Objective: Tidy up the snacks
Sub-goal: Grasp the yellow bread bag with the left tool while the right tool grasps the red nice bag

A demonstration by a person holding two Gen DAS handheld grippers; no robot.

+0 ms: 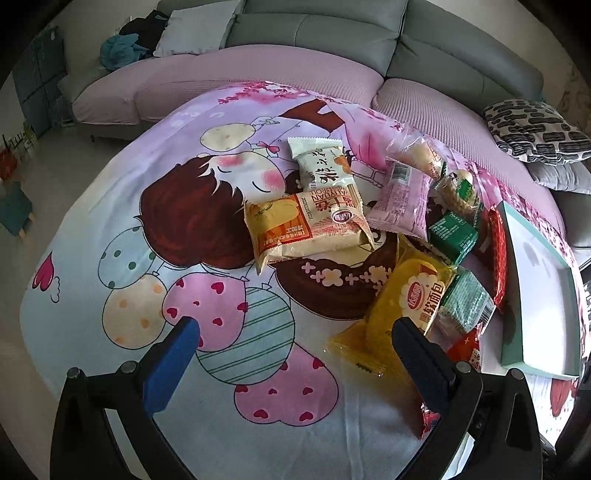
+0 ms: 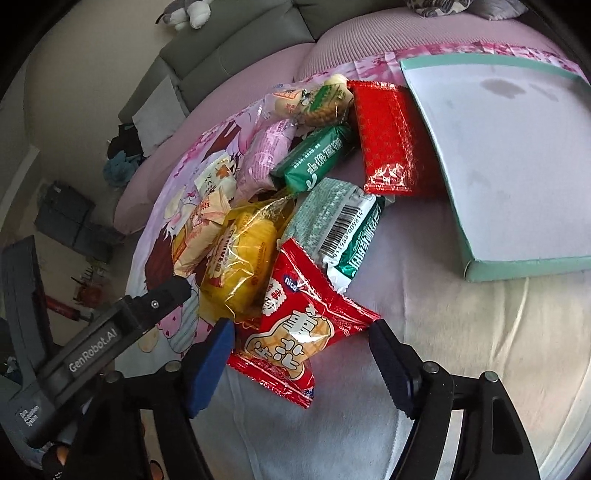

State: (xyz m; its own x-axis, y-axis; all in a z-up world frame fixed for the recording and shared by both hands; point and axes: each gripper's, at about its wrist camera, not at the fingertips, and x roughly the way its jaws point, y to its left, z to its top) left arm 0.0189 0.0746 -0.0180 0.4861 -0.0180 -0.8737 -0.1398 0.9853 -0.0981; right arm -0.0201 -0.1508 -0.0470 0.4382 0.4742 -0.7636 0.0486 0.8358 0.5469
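Several snack packets lie in a heap on a cartoon-print cloth [image 1: 184, 258]. My right gripper [image 2: 301, 347] has its blue pads against both sides of a red snack packet [image 2: 295, 325], which also shows by the tray in the left wrist view [image 1: 466, 347]. Behind it lie a yellow bread packet [image 2: 240, 258], a green-and-white packet [image 2: 343, 221], a dark green bar [image 2: 314, 158] and a long red packet [image 2: 388, 140]. My left gripper [image 1: 299, 354] stands open over the cloth, its right finger over the edge of the yellow bread packet [image 1: 406, 295]. A beige packet [image 1: 306, 229] lies further out.
A shallow white box with a teal rim [image 2: 498, 166] sits right of the heap. The grey sofa [image 1: 314, 29] with a lilac seat cover curves behind. A patterned cushion [image 1: 535, 129] lies at the right. A teal stool [image 1: 14, 210] stands on the floor.
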